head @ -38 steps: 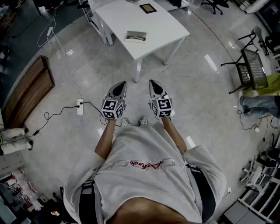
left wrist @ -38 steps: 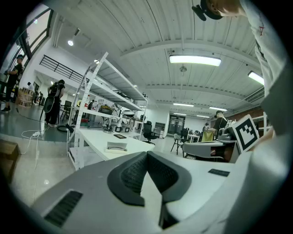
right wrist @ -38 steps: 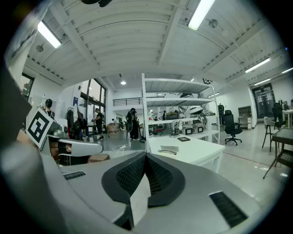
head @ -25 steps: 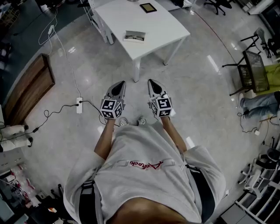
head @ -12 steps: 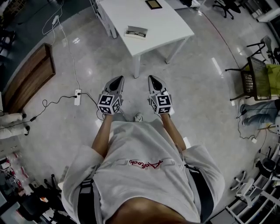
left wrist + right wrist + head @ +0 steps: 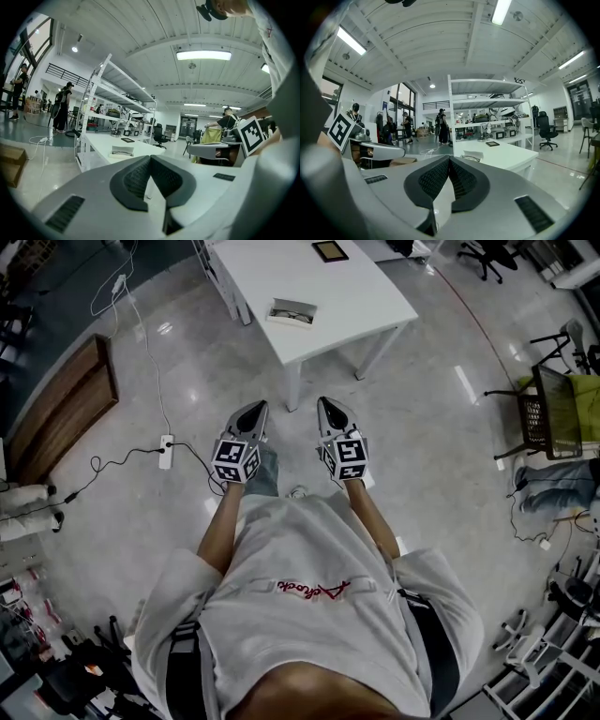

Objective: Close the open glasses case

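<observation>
On the table [image 6: 352,298] lies the glasses case [image 6: 292,310]; left gripper [image 6: 254,411], right gripper [image 6: 327,408]: fingers together, empty.

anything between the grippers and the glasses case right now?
Head view: just bare floor, then the corner leg of the white table and a strip of its top. No objects between left gripper, right gripper and glasses case.

Floor [image 6: 422,456] gleams, polished and glossy. Table [image 6: 366,306] looks smooth, matt white. Left gripper [image 6: 150,158] and right gripper [image 6: 449,159] show smooth matt grey plastic, with dark, finely ribbed pads [image 6: 462,180]. Brown wooden board [image 6: 56,418]; soft cloth sweatshirt [image 6: 300,615].
</observation>
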{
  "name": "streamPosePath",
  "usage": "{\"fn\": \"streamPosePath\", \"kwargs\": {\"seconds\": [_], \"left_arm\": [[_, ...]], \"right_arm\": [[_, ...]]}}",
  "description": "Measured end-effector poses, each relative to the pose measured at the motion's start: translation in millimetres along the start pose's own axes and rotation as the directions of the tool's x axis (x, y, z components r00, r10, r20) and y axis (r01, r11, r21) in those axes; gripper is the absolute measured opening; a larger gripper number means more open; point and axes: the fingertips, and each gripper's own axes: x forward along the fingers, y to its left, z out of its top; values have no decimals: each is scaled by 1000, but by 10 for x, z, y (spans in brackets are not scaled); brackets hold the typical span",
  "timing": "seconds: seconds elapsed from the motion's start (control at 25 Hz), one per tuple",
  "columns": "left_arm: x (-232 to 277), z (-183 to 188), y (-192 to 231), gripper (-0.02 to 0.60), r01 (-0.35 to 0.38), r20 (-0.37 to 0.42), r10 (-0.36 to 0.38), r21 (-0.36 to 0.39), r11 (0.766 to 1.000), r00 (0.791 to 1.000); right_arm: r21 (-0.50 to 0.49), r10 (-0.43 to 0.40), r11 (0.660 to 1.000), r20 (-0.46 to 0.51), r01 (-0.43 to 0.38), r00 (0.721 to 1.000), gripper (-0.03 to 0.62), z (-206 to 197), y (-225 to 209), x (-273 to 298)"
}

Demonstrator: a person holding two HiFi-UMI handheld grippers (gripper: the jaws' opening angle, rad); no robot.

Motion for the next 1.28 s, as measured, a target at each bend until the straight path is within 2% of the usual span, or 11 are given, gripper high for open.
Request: {"fn": "streamPosePath", "kwargs": {"seconds": [0.36,0.8,1.28], "left_arm": [[387,88,213,21,22,11,-22,-11,1000,1000],[951,177,713,21,35,-6,-35,-43,998,999],[1535,340,1247,21,74,-42,-77,-71,995,996]], "right_arm": [[-8,-4,1000,-10,4,1000,18,10,-152,351],[-12,-2,1000,-40,1,999,18,85,-348,1091],[2,-47,999,-77,47,996,18,185,-619,1858]]}}
